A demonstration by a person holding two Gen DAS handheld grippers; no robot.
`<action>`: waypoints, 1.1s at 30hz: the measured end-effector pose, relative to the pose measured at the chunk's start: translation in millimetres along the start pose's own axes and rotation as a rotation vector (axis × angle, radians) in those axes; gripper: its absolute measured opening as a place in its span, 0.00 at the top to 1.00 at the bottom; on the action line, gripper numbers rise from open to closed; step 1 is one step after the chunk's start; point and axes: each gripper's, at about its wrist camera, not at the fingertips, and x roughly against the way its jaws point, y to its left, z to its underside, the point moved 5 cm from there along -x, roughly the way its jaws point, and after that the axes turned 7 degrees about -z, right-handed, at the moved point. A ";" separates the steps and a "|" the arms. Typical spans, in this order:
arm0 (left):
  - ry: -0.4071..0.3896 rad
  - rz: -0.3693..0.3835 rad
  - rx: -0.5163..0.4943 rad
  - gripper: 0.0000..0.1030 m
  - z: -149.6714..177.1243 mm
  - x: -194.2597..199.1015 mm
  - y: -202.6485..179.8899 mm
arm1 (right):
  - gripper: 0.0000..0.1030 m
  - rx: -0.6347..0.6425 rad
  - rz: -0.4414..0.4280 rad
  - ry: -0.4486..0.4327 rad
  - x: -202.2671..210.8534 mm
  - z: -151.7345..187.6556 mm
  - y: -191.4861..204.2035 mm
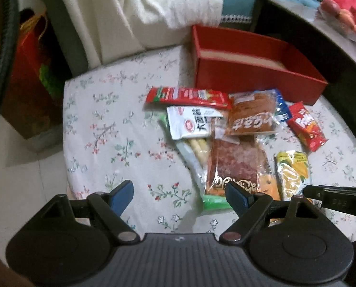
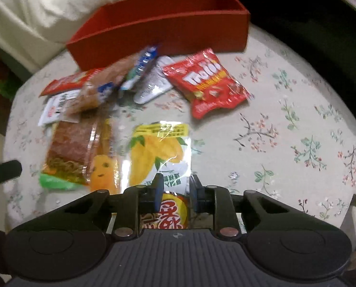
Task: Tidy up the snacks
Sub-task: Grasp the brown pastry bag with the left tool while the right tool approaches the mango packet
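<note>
**Reds, yellows and a floral cloth**

The box (image 2: 168, 27) is plain red. The desk (image 2: 285, 110) cloth is pale with small pink and green flower sprigs. One packet (image 2: 207, 83) is red with white lettering; the mango pack (image 2: 161, 148) is yellow and white. Blue fingers (image 1: 121, 197).

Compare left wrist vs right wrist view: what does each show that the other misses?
Left wrist only: the open left hand-held gripper, a red bag on the floor, and the bamboo-shoot pack.

Right wrist only: the right hand-held gripper, its jaws narrowed around a yellow-and-red packet, plus a silver packet.

Both: the red box, the mango packet, the red Pretz-style packet and the floral tablecloth.
</note>
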 end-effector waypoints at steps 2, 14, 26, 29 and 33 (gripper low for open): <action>0.008 -0.007 0.019 0.24 -0.8 -4.2 1.8 | 0.50 -0.023 -0.059 -0.019 -1.0 0.7 0.2; 0.004 -0.015 -0.028 0.24 -2.0 -8.9 -9.8 | 0.34 0.236 0.009 -0.016 -21.2 17.2 25.1; -0.021 0.036 -0.075 0.24 -8.8 -2.8 -30.8 | 0.73 0.016 -0.038 -0.017 -11.7 0.4 -26.4; -0.040 0.076 -0.066 0.24 -24.8 1.5 -36.0 | 0.36 -0.034 -0.104 -0.032 -6.6 1.5 -30.0; -0.032 0.091 -0.091 0.21 -58.2 -7.4 -60.8 | 0.23 -0.011 -0.124 -0.023 -9.6 3.5 -23.1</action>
